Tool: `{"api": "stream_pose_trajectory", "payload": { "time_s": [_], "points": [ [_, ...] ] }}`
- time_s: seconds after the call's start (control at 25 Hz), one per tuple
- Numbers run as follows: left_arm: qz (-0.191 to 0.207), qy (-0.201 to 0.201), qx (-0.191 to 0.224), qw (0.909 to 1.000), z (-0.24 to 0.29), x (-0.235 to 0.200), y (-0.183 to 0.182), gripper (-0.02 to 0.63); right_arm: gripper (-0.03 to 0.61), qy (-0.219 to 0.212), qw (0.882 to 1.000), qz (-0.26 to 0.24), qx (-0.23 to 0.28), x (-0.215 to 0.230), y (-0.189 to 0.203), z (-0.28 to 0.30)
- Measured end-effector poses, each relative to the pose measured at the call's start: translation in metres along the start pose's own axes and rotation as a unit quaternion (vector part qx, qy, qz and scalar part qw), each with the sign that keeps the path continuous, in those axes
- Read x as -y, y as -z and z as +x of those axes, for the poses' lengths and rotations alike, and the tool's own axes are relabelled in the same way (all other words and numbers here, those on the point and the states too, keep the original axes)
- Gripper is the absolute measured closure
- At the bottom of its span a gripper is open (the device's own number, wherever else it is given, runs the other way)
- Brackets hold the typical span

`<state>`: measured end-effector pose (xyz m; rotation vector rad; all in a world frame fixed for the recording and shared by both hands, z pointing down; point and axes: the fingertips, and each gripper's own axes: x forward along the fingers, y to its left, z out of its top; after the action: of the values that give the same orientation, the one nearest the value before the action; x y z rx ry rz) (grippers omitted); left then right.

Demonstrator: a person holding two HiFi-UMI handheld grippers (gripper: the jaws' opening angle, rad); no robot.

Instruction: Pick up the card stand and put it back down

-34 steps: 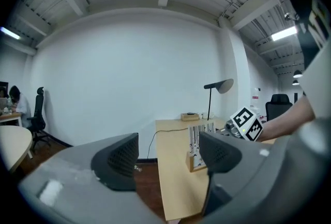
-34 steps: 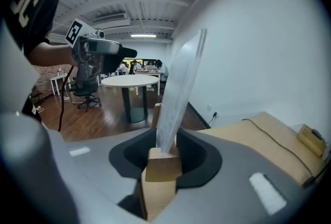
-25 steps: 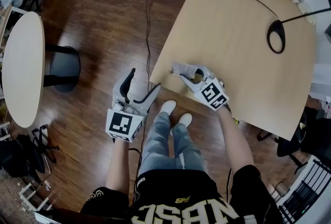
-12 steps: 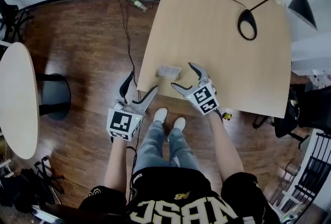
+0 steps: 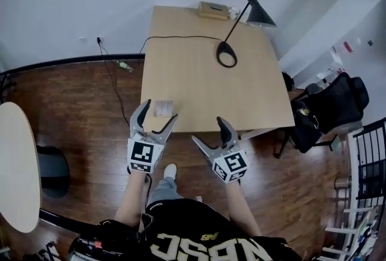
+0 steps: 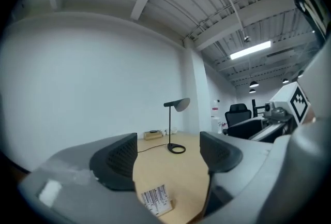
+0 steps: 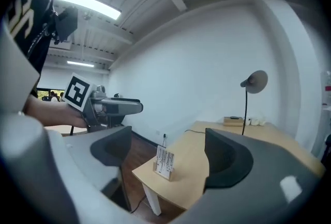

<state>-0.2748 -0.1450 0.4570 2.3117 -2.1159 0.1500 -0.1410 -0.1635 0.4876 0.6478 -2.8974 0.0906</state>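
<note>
The card stand (image 5: 163, 108), a small wooden base holding a white barcode card, stands upright on the light wooden table (image 5: 205, 85) near its front left corner. My left gripper (image 5: 158, 115) hovers open at that corner, just short of the stand and apart from it. In the left gripper view the card stand (image 6: 156, 199) sits low between the spread, empty jaws of the left gripper (image 6: 168, 158). My right gripper (image 5: 208, 131) is open and empty, off the table's front edge. In the right gripper view the card stand (image 7: 164, 162) shows ahead of the right gripper (image 7: 168, 158).
A black desk lamp (image 5: 232, 25) with its cable and a small wooden box (image 5: 212, 9) sit at the table's far side. An office chair (image 5: 319, 109) stands to the right. A round white table (image 5: 15, 163) and a dark stool (image 5: 51, 169) are on the left, over wood floor.
The right gripper, shut on the card stand a second ago, let go of it on the table and drew back past the front edge. The head view rose and widened.
</note>
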Motion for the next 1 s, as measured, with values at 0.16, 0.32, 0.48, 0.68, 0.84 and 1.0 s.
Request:
{"api": "stream_pose_trajectory", "payload": {
  "time_s": [0.16, 0.32, 0.48, 0.68, 0.84, 1.0],
  "points": [
    [0.02, -0.018, 0.007, 0.9996, -0.051, 0.043, -0.015, 0.228, 0.14, 0.034, 0.998, -0.01, 0.045, -0.029, -0.013, -0.059],
    [0.013, -0.022, 0.004, 0.9997, -0.13, 0.096, -0.011, 0.216, 0.14, 0.053, 0.996, -0.022, 0.066, -0.063, -0.01, -0.123],
    [0.014, -0.034, -0.029, 0.9989, -0.216, 0.112, -0.015, 0.216, 0.14, 0.07, 0.996, 0.001, 0.063, -0.107, -0.014, -0.166],
    [0.005, -0.038, 0.002, 0.9993, -0.275, 0.11, -0.048, 0.218, 0.141, 0.095, 0.993, -0.013, 0.071, -0.172, -0.036, -0.2],
    [0.017, -0.008, 0.031, 0.9994, -0.29, 0.115, -0.063, 0.23, 0.155, 0.122, 0.989, -0.03, 0.08, -0.203, -0.048, -0.206],
    [0.018, 0.001, 0.038, 0.9991, -0.318, 0.106, -0.063, 0.233, 0.161, 0.134, 0.987, -0.042, 0.073, -0.226, -0.055, -0.197]
  ]
}}
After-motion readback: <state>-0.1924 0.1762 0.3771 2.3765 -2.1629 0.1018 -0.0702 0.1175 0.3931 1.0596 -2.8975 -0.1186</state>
